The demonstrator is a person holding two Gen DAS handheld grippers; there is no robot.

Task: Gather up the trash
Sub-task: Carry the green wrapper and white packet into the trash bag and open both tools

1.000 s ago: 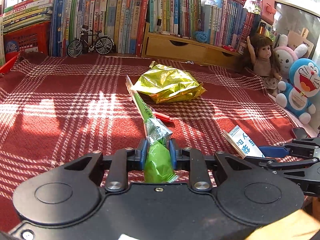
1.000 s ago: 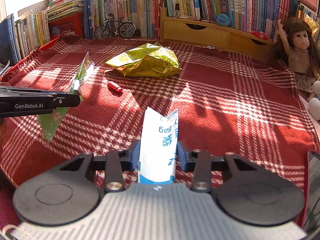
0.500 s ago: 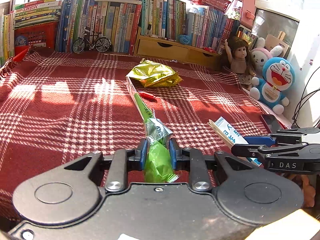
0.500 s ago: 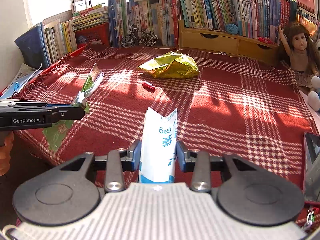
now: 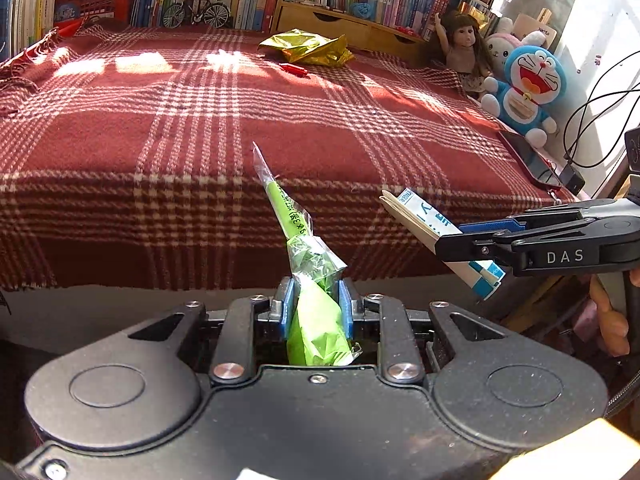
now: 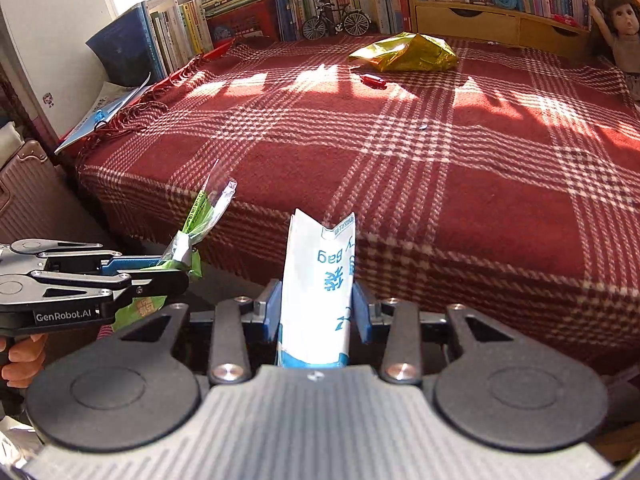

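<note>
Left wrist view: left gripper [image 5: 316,304] clamped on green wrapper [image 5: 314,320], off the near edge of the red plaid blanket [image 5: 192,128], gold foil bag [image 5: 308,46] at its far side; right wrist view: right gripper [image 6: 316,308] pinching white-and-blue paper bag [image 6: 316,280] past that same edge.

A: Both grippers are pulling back off the red plaid blanket [image 5: 320,128] — its front edge is now showing across mid-frame!

B: And the gold foil bag [image 6: 404,54] and small red item [image 6: 373,81] are shrinking toward the top of the frame.

A: Floor's appearing lower left, too.
</note>
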